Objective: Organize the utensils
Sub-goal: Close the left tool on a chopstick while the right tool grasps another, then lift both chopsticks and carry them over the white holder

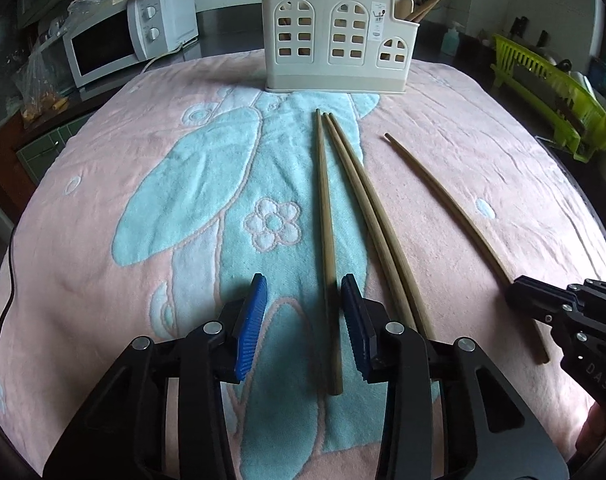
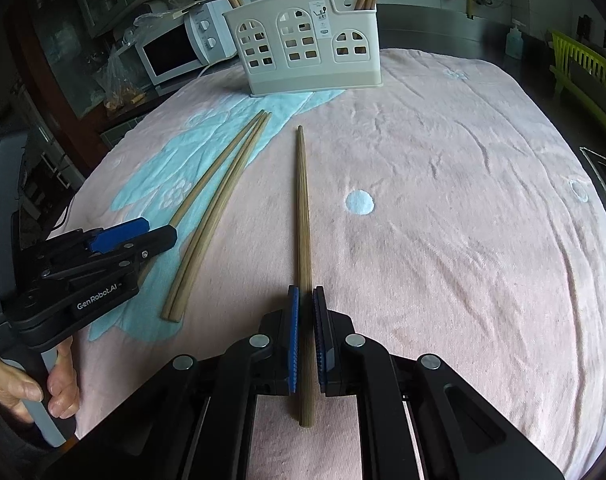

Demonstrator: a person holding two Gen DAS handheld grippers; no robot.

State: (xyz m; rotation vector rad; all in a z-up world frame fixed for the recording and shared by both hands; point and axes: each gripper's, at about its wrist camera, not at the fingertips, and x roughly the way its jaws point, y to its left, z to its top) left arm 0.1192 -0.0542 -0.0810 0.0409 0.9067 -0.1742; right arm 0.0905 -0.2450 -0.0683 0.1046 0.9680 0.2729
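Observation:
Several wooden chopsticks lie on a pink and blue towel [image 1: 463, 128]. My left gripper [image 1: 303, 292] is open, its blue pads on either side of the leftmost chopstick [image 1: 326, 224]. A pair of chopsticks [image 1: 367, 204] lies just to its right. My right gripper [image 2: 306, 300] is shut on the single chopstick [image 2: 302, 200], which rests on the towel; it also shows in the left wrist view [image 1: 455, 208]. A cream utensil holder [image 1: 335, 36] with chopsticks standing in it is at the far edge, and shows in the right wrist view [image 2: 307, 48].
A white microwave [image 1: 119, 40] stands at the back left with a plastic bag [image 1: 39, 80] beside it. A green dish rack [image 1: 551, 92] is at the right. A soap bottle [image 2: 514, 42] stands on the counter behind.

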